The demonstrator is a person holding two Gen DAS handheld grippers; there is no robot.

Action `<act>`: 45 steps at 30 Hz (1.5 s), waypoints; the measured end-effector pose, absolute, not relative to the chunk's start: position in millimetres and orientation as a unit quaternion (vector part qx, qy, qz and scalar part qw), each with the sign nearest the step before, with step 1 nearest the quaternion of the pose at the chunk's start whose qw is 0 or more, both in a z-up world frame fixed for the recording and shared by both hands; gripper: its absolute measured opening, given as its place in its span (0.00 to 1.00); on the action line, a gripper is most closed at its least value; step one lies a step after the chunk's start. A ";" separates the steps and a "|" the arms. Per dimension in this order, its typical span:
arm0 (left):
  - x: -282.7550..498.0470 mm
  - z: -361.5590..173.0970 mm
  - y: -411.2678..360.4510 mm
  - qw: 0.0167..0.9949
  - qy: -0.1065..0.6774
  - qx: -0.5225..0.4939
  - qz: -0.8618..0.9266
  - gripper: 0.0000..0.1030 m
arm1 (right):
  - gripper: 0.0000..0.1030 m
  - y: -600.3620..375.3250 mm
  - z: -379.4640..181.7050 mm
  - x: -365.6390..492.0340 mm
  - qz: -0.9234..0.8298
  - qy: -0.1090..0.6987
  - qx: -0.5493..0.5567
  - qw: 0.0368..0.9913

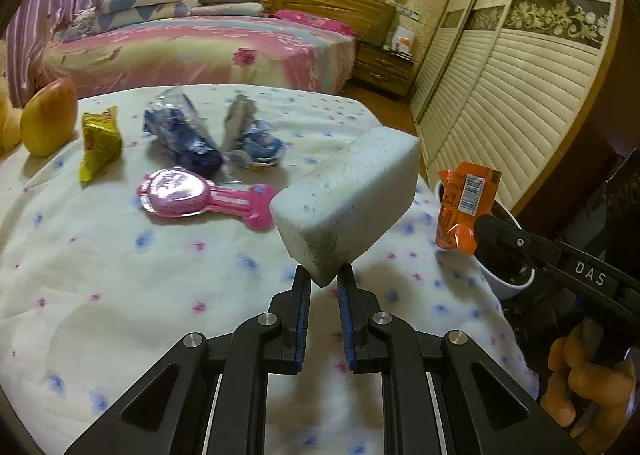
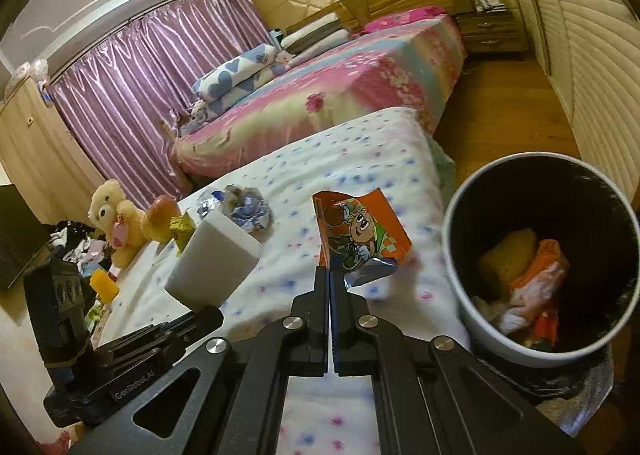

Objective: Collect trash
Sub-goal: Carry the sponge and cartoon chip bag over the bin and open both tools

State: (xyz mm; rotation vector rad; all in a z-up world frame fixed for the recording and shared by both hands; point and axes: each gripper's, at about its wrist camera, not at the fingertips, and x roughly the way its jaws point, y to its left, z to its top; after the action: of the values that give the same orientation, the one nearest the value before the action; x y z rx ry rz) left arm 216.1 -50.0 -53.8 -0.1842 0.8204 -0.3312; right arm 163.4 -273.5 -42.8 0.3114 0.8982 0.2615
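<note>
My left gripper [image 1: 323, 280] is shut on the lower corner of a white sponge block [image 1: 348, 201], held above the flowered bedspread [image 1: 120, 295]. My right gripper [image 2: 329, 275] is shut on an orange snack wrapper [image 2: 360, 235] with a cartoon figure, just left of the white trash bin [image 2: 456, 255]. The bin holds a yellow sponge [image 2: 508, 255] and several wrappers. In the left wrist view the orange wrapper [image 1: 464, 207] hangs over the bin [image 1: 504, 287] at the right. The sponge block [image 2: 216, 259] shows again in the right wrist view. A yellow wrapper [image 1: 100, 139], a blue wrapper [image 1: 188, 135] and crumpled foil [image 1: 256, 139] lie on the bedspread.
A pink hairbrush [image 1: 200, 195] lies mid-bedspread and a mango [image 1: 48, 123] sits at its far left. A teddy bear [image 2: 116, 215] leans at the bed's edge. A larger bed [image 1: 200, 51], a nightstand [image 1: 384, 67] and wardrobe doors [image 1: 520, 87] stand beyond. A hand [image 1: 588, 375] holds the right gripper.
</note>
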 end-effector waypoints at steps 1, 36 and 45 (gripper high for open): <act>215.1 -54.2 -54.4 0.899 0.397 -0.087 -0.162 0.12 | 0.00 -277.6 -42.0 161.7 0.122 0.430 0.151 0.882; 226.5 -54.9 -157.7 0.887 0.402 -0.028 -0.226 0.12 | 0.00 -362.7 -30.7 130.9 0.048 0.406 0.189 0.893; 232.8 -55.5 -176.1 0.885 0.403 -0.016 -0.233 0.12 | 0.00 -372.8 -30.8 130.6 0.038 0.404 0.194 0.893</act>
State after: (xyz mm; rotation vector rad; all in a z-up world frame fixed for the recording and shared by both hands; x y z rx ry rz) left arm 232.8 -176.1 -55.5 -0.0329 0.8384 -0.4845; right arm 130.6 -372.8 -30.8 0.4026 0.8375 0.0794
